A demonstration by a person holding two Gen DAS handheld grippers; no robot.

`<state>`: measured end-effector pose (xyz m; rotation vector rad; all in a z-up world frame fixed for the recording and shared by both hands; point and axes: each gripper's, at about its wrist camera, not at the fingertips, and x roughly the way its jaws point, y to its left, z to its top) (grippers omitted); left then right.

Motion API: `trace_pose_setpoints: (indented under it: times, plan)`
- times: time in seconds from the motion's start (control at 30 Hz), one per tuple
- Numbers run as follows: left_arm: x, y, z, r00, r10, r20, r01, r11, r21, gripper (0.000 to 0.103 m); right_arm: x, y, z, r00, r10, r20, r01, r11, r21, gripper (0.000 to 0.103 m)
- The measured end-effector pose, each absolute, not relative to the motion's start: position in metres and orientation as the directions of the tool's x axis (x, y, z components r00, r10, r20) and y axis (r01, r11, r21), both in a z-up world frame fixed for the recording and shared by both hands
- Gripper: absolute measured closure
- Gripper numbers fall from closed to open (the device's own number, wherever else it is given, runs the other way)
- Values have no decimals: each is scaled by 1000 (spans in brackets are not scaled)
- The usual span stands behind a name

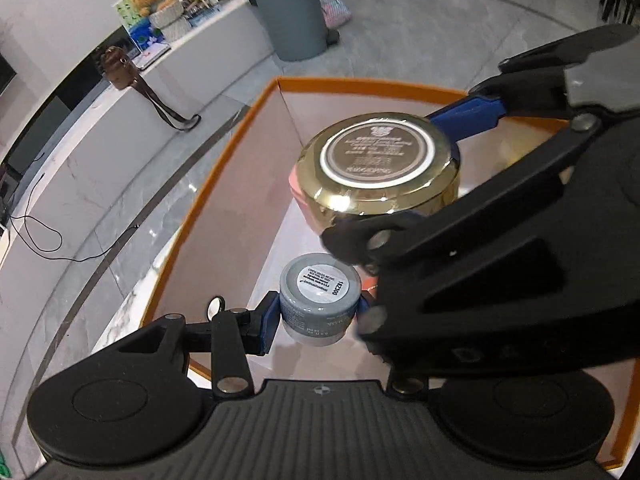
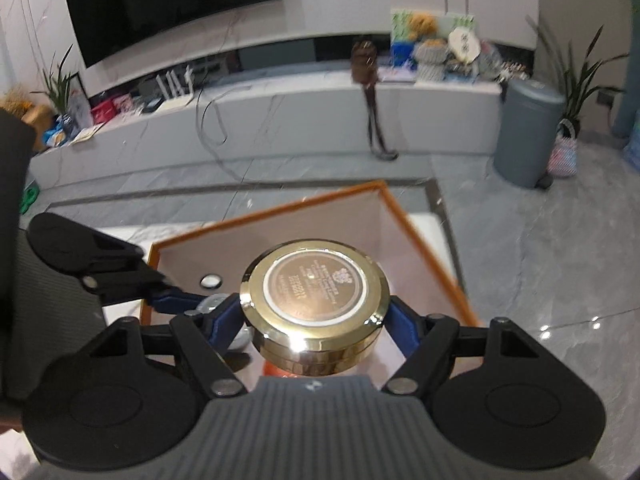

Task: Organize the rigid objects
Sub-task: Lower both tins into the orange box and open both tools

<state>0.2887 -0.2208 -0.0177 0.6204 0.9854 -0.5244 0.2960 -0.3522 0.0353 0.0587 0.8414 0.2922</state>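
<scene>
Left wrist view: left gripper [image 1: 318,314] is clamped on a small grey-blue jar [image 1: 318,304], blue pads pressing its sides. The jar is upside down, its white base label facing the camera. It hangs over the inside of an open box with an orange rim [image 1: 224,168] and pale pink walls, near the box's near-left wall. The right gripper [image 1: 404,172] crosses in from the right and holds a gold jar [image 1: 378,168], also base-up, with a round silver label. That jar sits higher in frame, over the far part of the box; one blue finger [image 1: 464,114] shows behind it. A grey pedal bin [image 1: 294,14] stands on the floor beyond the box. A brown bag [image 1: 120,66] sits on a white ledge with its strap hanging down.

Right wrist view: right gripper [image 2: 316,316] is about half open and closed on the gold jar [image 2: 316,304], blue pads against both sides of its body, base toward the camera. It's above the orange-rimmed box [image 2: 424,220], roughly centred. The left gripper's [image 2: 224,312] black linkage and blue finger come in from the left, just beside the gold jar; the small jar is mostly hidden here. A wall TV [image 2: 172,0] is behind, and the grey bin [image 2: 528,132] is at right.
</scene>
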Motion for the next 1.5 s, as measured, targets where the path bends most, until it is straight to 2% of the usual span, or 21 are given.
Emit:
trace_pose_setpoints:
  times: [0.23, 0.47, 1.1, 1.5]
  plan:
    - [301, -217, -29, 426, -88, -901, 660, 710, 243, 56, 315, -350, 11, 542, 356, -761, -189, 934, 303, 28]
    - [302, -219, -39, 413, -63, -908, 668, 699, 255, 56, 332, -335, -12, 480, 377, -792, -158, 925, 345, 28]
    - [309, -220, -46, 398, -34, -917, 675, 688, 268, 56, 362, -329, -54, 469, 271, -840, -143, 962, 231, 28]
    - [296, -219, -43, 410, -20, -912, 675, 679, 289, 51, 362, -327, -60, 460, 236, -856, -146, 971, 190, 28]
